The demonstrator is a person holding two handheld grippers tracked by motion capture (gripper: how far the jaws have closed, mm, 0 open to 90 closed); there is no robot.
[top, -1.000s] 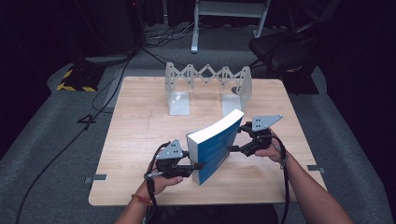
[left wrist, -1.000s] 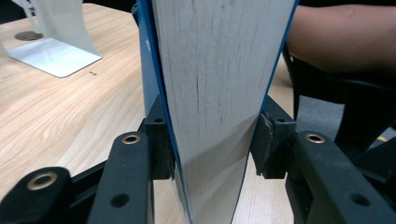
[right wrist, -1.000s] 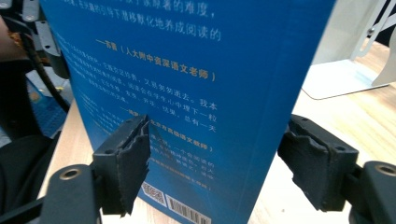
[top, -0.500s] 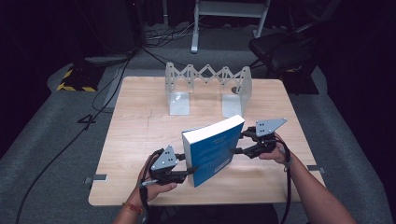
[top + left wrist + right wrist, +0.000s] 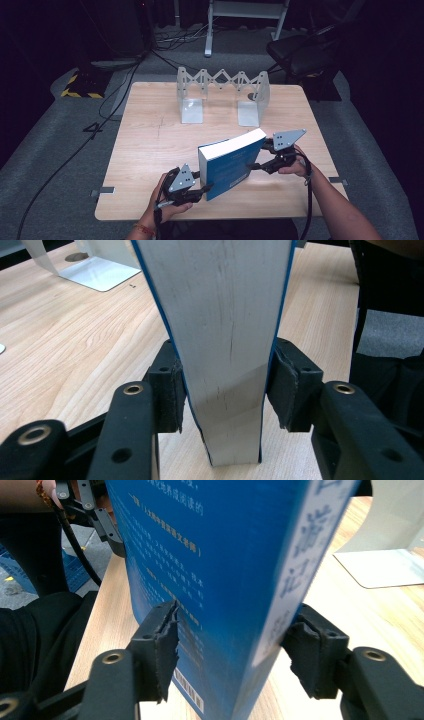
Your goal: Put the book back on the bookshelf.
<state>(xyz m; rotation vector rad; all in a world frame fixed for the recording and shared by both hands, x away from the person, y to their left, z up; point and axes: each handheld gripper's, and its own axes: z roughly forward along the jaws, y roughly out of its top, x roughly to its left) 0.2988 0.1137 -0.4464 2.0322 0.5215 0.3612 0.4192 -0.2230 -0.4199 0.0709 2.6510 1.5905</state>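
A: Grippers first, left to right: our left gripper [image 5: 222, 390] pinches the page block of the blue book [image 5: 231, 162] near its lower corner, pads pressed on both covers

B: Our right gripper [image 5: 235, 652] straddles the spine end; its jaws have just been opening, one pad visibly off the cover. The book stands tilted above the table [image 5: 150, 145], well short of the metal rack [image 5: 222, 95]

A: We judge it thick, fairly heavy, glossy and likely to slip, so we should clamp across both covers
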